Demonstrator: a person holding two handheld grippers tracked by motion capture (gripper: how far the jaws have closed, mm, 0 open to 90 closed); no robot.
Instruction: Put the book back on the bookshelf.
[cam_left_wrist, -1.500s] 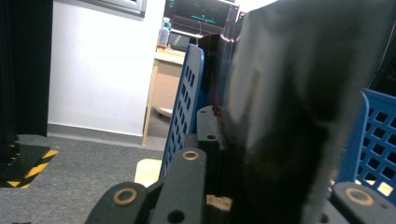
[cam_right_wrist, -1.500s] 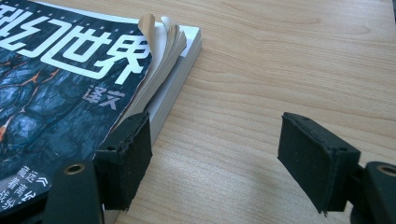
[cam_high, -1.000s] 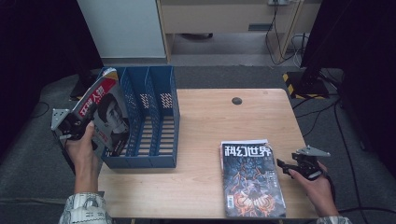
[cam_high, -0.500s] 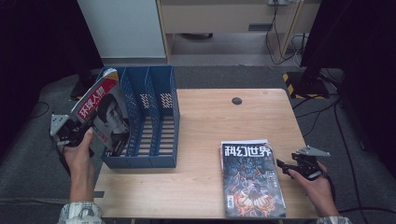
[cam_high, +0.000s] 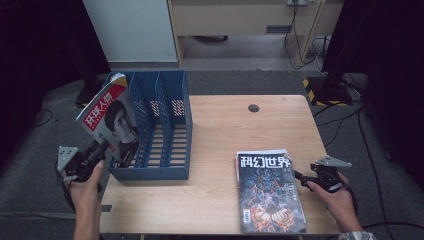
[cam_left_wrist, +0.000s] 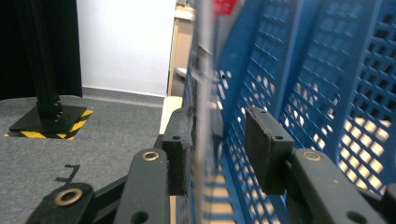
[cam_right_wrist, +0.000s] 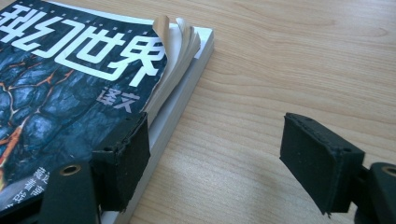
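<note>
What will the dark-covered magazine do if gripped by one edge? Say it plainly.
The dark-covered magazine will probably sag: its top pages already curl at the corner. It likely slides easily on the table, since its cover looks glossy. It lies on another magazine, so both may shift.

Two magazines: one red-covered (cam_high: 111, 120) standing tilted in the leftmost slot of the rack, one dark-covered (cam_high: 267, 192) flat near the desk's front right corner. That flat one lies on a second, paler item whose edges peek out beneath; whether it is another magazine I cannot tell.

One blue rack (cam_high: 165, 132), at the desk's left edge, with three slots.

One desk (cam_high: 220, 150), with one round dark grommet (cam_high: 254, 108) near its back edge.

Two grippers: the left gripper (cam_high: 100, 150) at the rack's front left corner, the right gripper (cam_high: 300, 176) at the desk's right edge. Two hands hold them.
</note>
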